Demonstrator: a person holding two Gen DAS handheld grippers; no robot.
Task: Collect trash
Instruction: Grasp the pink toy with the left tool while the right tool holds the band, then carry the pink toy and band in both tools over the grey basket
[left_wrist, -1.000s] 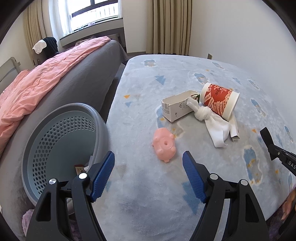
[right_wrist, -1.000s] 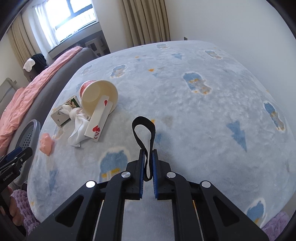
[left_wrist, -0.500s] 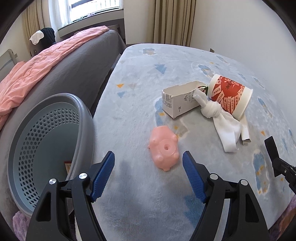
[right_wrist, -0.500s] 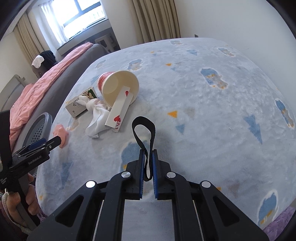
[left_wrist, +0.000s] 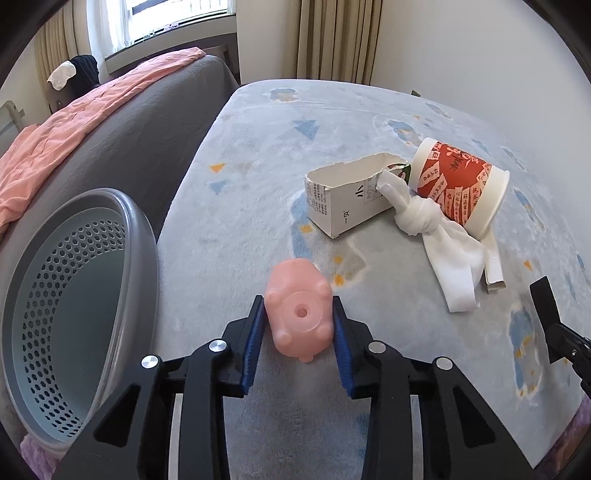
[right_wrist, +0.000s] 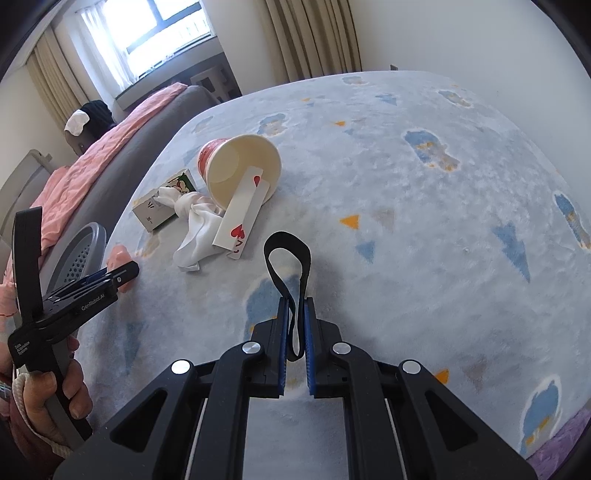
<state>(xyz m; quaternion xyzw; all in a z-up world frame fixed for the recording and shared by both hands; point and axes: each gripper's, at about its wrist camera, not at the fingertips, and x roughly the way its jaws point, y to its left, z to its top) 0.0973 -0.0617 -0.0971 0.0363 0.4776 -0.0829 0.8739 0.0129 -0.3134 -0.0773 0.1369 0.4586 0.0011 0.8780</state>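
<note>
left gripper (left_wrist: 298, 321) just closed, fingers clamping pink rubbery pig-shaped toy (left_wrist: 298, 314) | right gripper (right_wrist: 294, 312) fingers together, pinching black strap loop (right_wrist: 288, 266)

Daylit window (left_wrist: 173, 18) w/ beige curtains (left_wrist: 336, 40), white wall (left_wrist: 461, 48), grey sofa (left_wrist: 147, 122).

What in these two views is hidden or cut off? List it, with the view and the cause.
- Basket, left wrist view: its floor is hidden by the gripper frame and picture edge.
- Pink pig toy, right wrist view: mostly covered by the left gripper.
- Paper cup, left wrist view: inside faces away.
- Carton, right wrist view: the white cloth covers one end.
- Black strap, right wrist view: lower end hidden between the pads.
</note>
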